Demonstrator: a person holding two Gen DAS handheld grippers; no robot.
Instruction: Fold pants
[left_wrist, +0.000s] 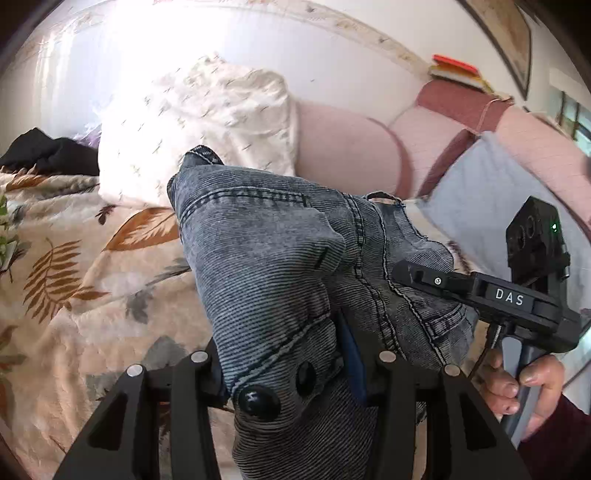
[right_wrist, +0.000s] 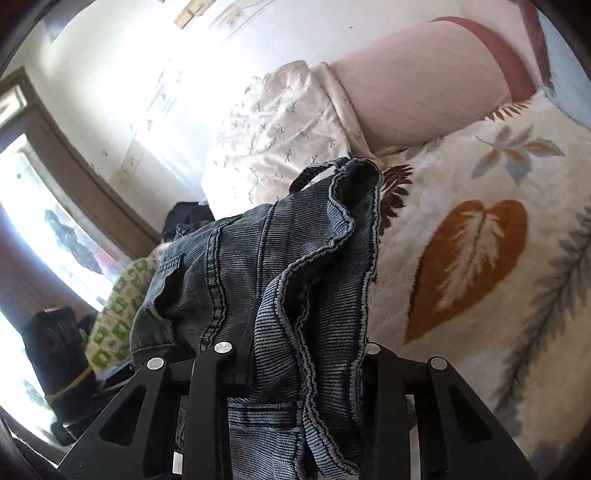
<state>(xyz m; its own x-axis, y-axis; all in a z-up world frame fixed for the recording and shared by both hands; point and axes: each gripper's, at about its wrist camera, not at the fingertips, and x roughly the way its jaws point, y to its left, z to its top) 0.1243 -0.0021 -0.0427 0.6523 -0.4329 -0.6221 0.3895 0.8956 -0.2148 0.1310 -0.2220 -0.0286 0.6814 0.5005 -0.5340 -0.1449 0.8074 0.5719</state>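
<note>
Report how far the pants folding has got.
Done: both claws have picked up the jeans. The left claw is shut on the buttoned waistband, the right claw on a stitched edge. In hand: the denim hangs bunched and creased between them above the leaf-print bedspread. Left: no neat fold shows yet; the jeans must be laid flat, smoothed and folded.

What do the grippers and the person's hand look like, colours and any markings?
Both grippers are matte black with angular, cut-out finger frames and silver round bolt heads. In the left wrist view, the right gripper carries white "DAS" lettering, a green indicator light, a thin cable and a grey handle. The hand on that handle is bare, with a dark maroon sleeve.
</note>
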